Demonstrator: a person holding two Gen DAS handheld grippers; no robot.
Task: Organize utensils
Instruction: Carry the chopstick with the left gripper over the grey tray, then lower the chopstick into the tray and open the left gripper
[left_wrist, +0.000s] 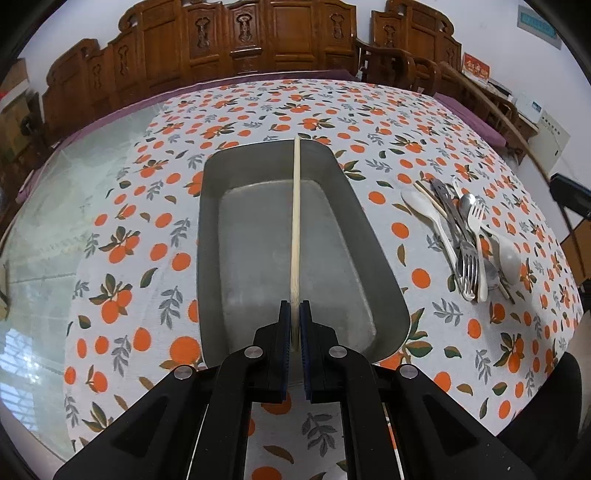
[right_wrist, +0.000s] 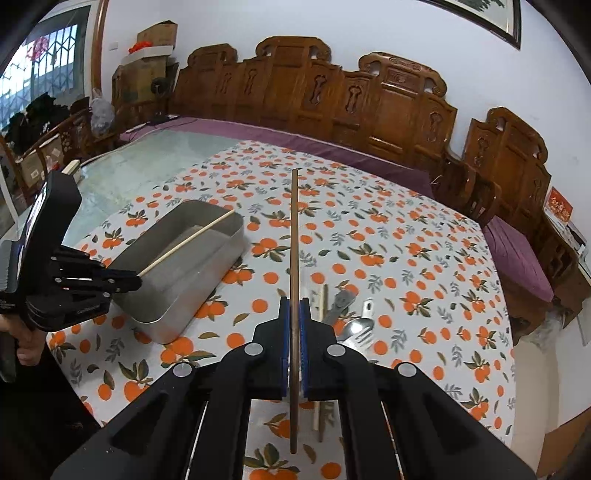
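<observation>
My left gripper (left_wrist: 294, 308) is shut on a pale wooden chopstick (left_wrist: 296, 221) and holds it lengthwise over the grey metal tray (left_wrist: 373, 243). The right wrist view shows that gripper (right_wrist: 136, 280) with the pale chopstick (right_wrist: 188, 240) above the tray (right_wrist: 192, 280). My right gripper (right_wrist: 294, 304) is shut on a dark brown chopstick (right_wrist: 294, 236), held above the tablecloth over the utensil pile (right_wrist: 351, 325). The pile (left_wrist: 461, 236) of forks, spoons and chopsticks lies right of the tray.
The table has an orange-print cloth (left_wrist: 155, 236) over a glass top (left_wrist: 48, 229). Carved wooden chairs (right_wrist: 388, 107) line the far side and right. The tray holds nothing else.
</observation>
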